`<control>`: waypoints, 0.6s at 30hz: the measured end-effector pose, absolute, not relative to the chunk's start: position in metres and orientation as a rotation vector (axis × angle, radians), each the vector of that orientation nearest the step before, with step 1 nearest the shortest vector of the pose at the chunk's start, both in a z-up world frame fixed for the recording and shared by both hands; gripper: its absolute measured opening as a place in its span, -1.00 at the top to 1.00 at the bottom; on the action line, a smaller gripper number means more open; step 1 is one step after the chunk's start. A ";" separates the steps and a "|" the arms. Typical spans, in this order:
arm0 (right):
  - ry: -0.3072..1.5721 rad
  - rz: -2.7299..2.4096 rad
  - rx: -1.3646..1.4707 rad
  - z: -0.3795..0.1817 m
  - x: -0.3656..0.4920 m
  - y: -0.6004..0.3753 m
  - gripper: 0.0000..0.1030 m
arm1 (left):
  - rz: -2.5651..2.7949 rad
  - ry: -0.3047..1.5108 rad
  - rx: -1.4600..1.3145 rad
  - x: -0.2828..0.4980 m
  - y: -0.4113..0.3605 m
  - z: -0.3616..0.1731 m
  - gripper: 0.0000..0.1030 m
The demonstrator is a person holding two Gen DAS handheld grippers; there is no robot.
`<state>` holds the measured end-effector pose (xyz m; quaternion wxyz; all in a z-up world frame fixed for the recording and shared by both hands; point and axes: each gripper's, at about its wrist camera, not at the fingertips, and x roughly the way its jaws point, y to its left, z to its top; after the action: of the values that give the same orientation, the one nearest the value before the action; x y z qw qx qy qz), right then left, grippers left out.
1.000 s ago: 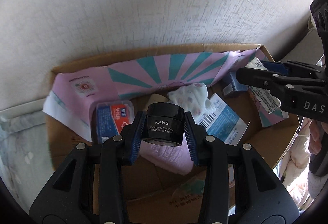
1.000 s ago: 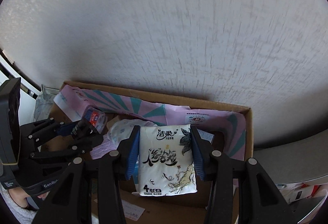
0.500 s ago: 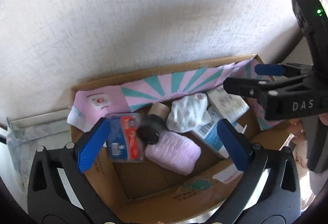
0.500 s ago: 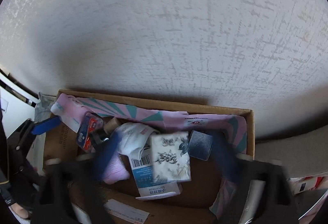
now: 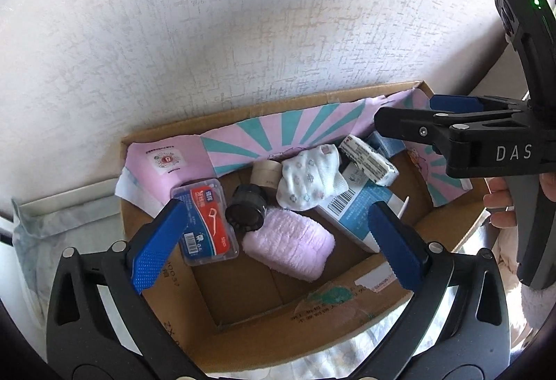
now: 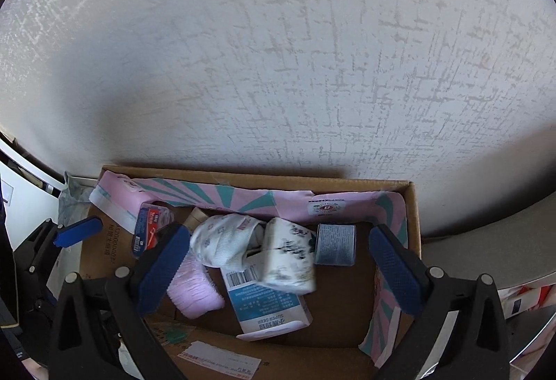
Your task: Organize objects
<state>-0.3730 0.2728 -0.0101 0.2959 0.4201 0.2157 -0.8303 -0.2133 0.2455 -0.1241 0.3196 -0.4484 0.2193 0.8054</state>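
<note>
A cardboard box (image 5: 278, 341) stands against a white wall. The black cream jar (image 5: 246, 208) lies on its side inside, between a floss-pick case (image 5: 205, 220) and a pink towel (image 5: 288, 244). The white tissue pack (image 6: 288, 258) lies blurred on a blue-white carton (image 6: 267, 303); it also shows in the left wrist view (image 5: 368, 160). My left gripper (image 5: 274, 241) is open and empty above the box. My right gripper (image 6: 278, 265) is open and empty above the box, and it shows from the side in the left wrist view (image 5: 410, 116).
The box also holds a patterned white cloth (image 5: 309, 178), a tan tube (image 5: 266, 171), a small blue packet (image 6: 335, 244) and a pink-teal striped wrapper (image 5: 278, 133) along the back wall. Pale bedding (image 5: 27, 241) lies left of the box.
Both grippers opened and let go: the cream jar dropped into the box from the left, the tissue pack from the right. Both grippers have drawn back and up.
</note>
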 end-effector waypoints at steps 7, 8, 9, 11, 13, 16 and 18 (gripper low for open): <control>0.588 -2.220 1.070 0.004 -0.350 0.264 -0.99 | 2.133 0.548 -1.141 -0.200 0.228 -0.093 -1.00; 0.583 -2.213 1.076 0.007 -0.345 0.262 -0.99 | 2.142 0.543 -1.131 -0.198 0.225 -0.088 -1.00; 0.577 -2.207 1.083 0.009 -0.342 0.260 -0.99 | 2.147 0.533 -1.118 -0.195 0.221 -0.080 -1.00; 0.565 -2.215 1.091 0.018 -0.332 0.259 -0.99 | 2.148 0.522 -1.098 -0.187 0.216 -0.066 -1.00; 0.573 -2.238 1.070 0.027 -0.321 0.258 -0.99 | 2.166 0.520 -1.057 -0.177 0.209 -0.048 -1.00; 0.582 -2.250 1.016 0.048 -0.299 0.257 -0.99 | 2.196 0.511 -1.014 -0.163 0.195 -0.023 -1.00; 0.586 -2.262 0.968 0.059 -0.279 0.254 -0.99 | 2.217 0.479 -1.005 -0.155 0.181 -0.007 -1.00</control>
<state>-0.2793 0.2541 0.0591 0.3012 0.3650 0.2210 -0.8528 -0.1546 0.1815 -0.0069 0.3245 -0.3830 0.1827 0.8454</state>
